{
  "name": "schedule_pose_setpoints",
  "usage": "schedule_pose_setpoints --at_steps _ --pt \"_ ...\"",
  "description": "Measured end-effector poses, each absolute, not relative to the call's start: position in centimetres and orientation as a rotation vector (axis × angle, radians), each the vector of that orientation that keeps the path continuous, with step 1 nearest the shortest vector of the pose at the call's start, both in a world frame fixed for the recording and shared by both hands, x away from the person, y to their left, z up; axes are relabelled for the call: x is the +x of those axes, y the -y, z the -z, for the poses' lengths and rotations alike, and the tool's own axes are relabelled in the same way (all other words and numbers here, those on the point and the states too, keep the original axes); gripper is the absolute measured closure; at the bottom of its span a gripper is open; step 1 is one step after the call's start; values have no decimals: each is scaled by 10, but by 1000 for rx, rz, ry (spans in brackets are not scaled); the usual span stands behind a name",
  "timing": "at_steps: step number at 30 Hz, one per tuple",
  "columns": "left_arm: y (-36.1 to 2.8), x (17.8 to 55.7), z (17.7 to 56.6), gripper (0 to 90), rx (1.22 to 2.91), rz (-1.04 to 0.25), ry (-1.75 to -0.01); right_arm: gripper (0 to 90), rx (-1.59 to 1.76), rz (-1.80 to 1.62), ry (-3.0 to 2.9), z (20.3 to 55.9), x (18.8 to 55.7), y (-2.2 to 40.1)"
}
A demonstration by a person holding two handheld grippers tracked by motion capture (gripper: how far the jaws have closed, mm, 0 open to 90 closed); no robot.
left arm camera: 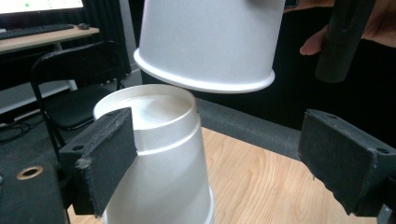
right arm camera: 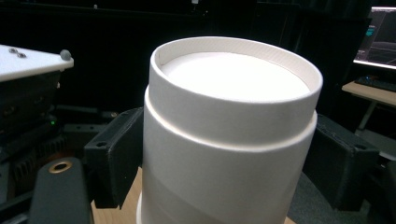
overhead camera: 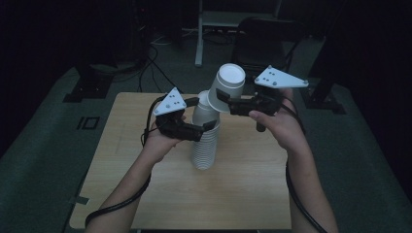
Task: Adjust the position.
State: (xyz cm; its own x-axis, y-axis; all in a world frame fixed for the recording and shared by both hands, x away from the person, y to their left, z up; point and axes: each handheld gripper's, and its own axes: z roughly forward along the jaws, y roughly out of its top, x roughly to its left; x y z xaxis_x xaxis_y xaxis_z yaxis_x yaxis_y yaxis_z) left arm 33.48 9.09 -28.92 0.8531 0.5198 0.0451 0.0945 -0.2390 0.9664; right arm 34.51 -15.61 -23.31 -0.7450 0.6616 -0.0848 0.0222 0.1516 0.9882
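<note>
white paper cup [overhead camera: 227, 86] upside down, gripped in right gripper [overhead camera: 224, 101] jaws, lifted just above cup stack [overhead camera: 204, 141] on wooden worktop [overhead camera: 243, 184], left gripper [overhead camera: 208, 127] jaws open around stack top

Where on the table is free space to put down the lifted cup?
The table is bare along its near edge, between the two forearms, and along its left edge, left of the left gripper. The middle is crowded: the cup stack stands there, with the cup in the right gripper tilted just above it.
</note>
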Motion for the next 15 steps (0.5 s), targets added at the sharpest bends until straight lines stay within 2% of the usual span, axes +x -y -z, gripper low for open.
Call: schedule_pose_setpoints --at_steps 15 --pt "-54 307 314 146 1834 -301 -377 195 705 -1612 -1917 271 327 194"
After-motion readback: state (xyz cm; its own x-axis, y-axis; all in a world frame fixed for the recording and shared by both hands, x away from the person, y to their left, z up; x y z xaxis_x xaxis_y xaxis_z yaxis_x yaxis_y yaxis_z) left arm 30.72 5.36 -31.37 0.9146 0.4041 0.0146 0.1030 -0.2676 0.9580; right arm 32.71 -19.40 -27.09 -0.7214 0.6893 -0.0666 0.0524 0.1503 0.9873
